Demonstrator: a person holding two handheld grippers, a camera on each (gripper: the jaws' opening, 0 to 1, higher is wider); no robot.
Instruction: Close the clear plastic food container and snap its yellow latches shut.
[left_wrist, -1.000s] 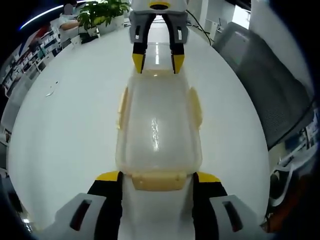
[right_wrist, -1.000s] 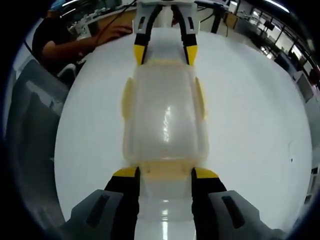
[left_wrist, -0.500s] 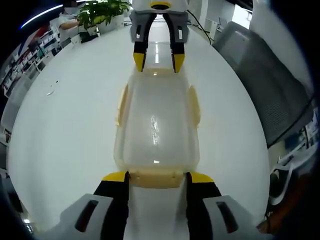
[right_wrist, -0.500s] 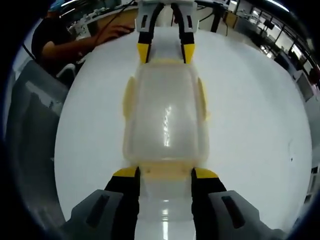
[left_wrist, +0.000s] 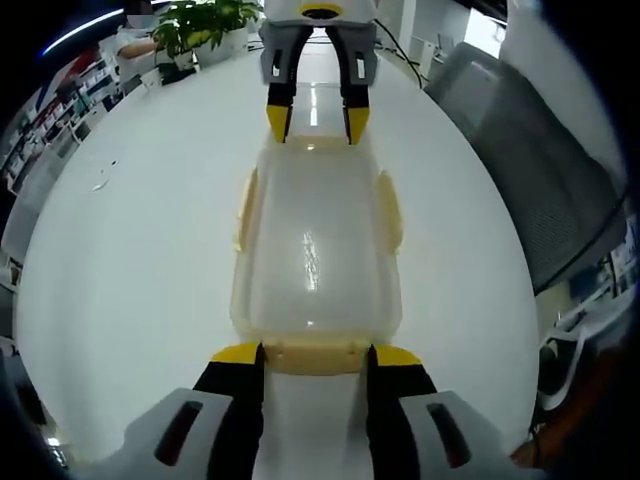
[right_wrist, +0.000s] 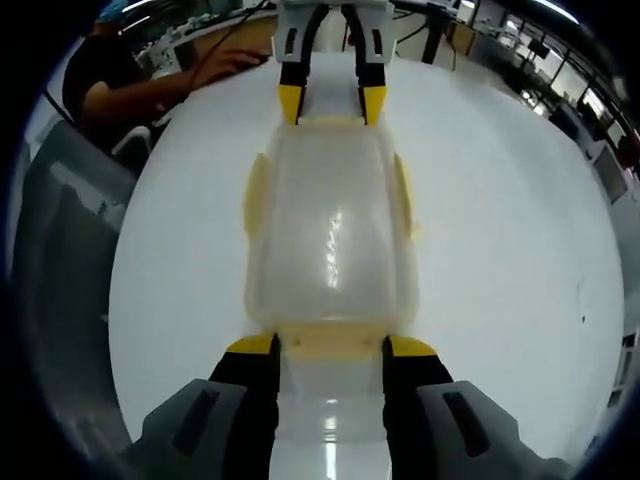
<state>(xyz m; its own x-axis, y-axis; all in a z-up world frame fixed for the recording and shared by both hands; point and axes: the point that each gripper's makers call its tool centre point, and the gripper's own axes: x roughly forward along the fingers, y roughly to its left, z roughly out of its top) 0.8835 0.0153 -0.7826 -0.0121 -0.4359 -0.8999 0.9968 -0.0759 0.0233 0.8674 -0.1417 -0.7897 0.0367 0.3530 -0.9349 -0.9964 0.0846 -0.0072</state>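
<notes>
The clear rectangular plastic food container (left_wrist: 315, 250) with its lid on lies lengthwise on the round white table (left_wrist: 130, 240). The left gripper (left_wrist: 314, 355) and the right gripper (right_wrist: 330, 345), jaws partly apart, each bracket a pale yellow end latch (left_wrist: 316, 356) at opposite ends.

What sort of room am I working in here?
Probably an open-plan office or lab: a large white table, a grey office chair beside it, a potted plant at the far end, and a person working at a desk nearby.
</notes>
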